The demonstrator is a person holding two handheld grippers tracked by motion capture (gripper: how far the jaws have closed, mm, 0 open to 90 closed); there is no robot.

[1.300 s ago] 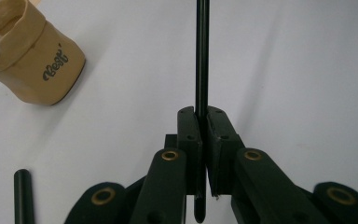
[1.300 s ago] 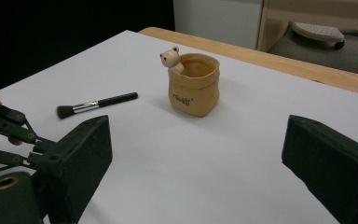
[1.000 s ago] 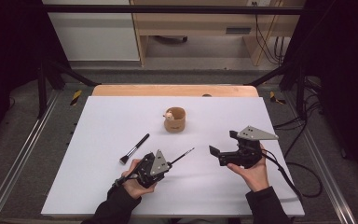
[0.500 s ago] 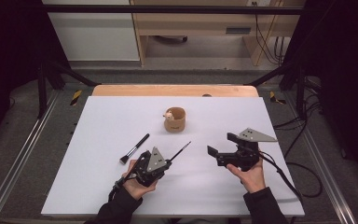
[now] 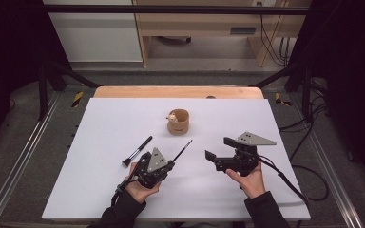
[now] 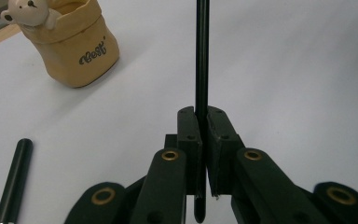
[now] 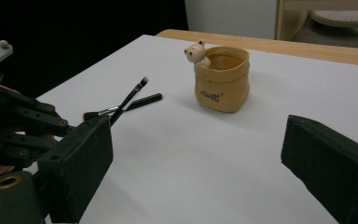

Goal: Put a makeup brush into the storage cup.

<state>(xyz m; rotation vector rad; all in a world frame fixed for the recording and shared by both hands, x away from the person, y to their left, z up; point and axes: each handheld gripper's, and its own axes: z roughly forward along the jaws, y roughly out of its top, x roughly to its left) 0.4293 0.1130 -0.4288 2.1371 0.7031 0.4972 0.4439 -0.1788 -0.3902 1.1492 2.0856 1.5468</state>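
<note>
Left claw clamped on a thin brush, right claw wide open and empty.

Low in the high view, left of centre, the left claw (image 5: 167, 166) is closed tight on a thin black brush (image 5: 183, 149), whose handle slants up and right above the white counter (image 5: 275, 190). The right claw (image 5: 217, 151), lower right of centre, gapes with nothing between its pads. A yellow pot (image 5: 178, 121) with a bear figure stands at centre; a second brush (image 5: 137, 151) lies on the counter, left of the left claw.

A white table (image 5: 100, 190) carries a tan bear pot (image 5: 178, 121); a black brush (image 5: 137, 151) lies well apart.
</note>
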